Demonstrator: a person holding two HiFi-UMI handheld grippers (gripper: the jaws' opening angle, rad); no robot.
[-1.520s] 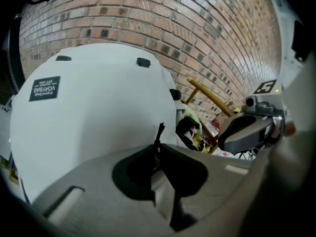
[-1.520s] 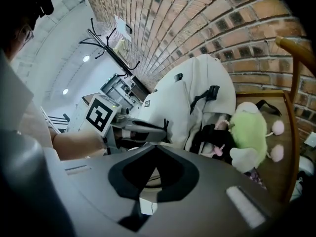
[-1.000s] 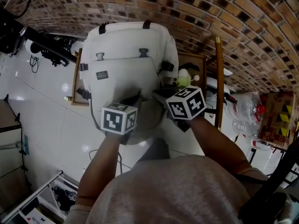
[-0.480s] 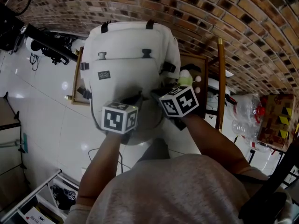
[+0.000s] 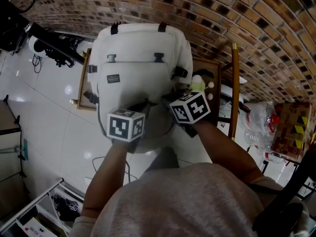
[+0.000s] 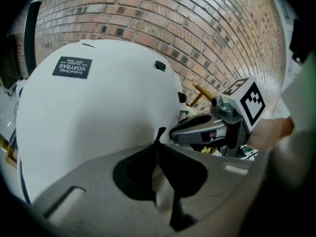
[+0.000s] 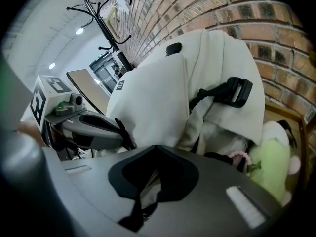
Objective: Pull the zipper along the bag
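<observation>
Currently the white bag [image 5: 140, 58] was stood upright on a wooden frame [image 5: 80, 83] against the brick wall [image 5: 247, 23]. Left claw [image 6: 158, 146] was seen closing, black zipper pull [image 6: 160, 134] pinched between its jaws. Right claw [image 7: 150, 182] was clamped on bag fabric.

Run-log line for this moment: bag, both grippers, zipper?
white bag: upright by brick wall | left gripper: jaws closing on black zipper pull | right gripper: shut on white bag fabric
</observation>
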